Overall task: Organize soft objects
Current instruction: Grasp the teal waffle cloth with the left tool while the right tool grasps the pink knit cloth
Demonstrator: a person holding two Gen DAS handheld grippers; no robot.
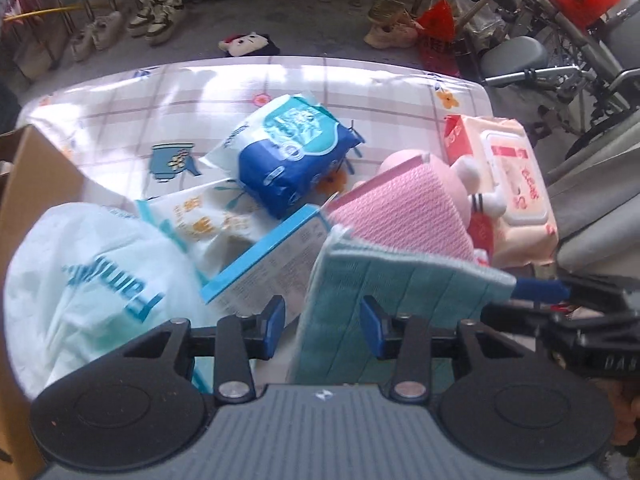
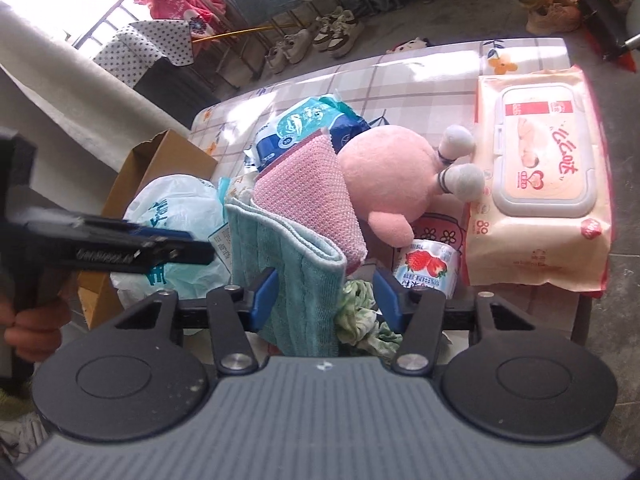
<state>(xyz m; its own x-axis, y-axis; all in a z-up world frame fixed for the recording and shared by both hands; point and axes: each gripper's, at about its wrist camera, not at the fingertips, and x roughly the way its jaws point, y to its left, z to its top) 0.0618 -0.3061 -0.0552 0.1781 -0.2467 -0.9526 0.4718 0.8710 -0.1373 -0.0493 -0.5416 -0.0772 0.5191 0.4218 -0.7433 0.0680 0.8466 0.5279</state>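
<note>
A: What sits between the left gripper's [image 1: 322, 330] spread blue fingers?
B: A folded teal cloth [image 1: 384, 300], its left edge in the gap, a pink cloth [image 1: 404, 216] behind it.
A: And further left?
B: A white plastic bag [image 1: 92, 280] beside a cardboard box [image 1: 36, 184].

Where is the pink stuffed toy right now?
The pink stuffed toy lies mid-table in the right wrist view, between the pink knitted cloth on its left and the wet wipes pack on its right.
</note>
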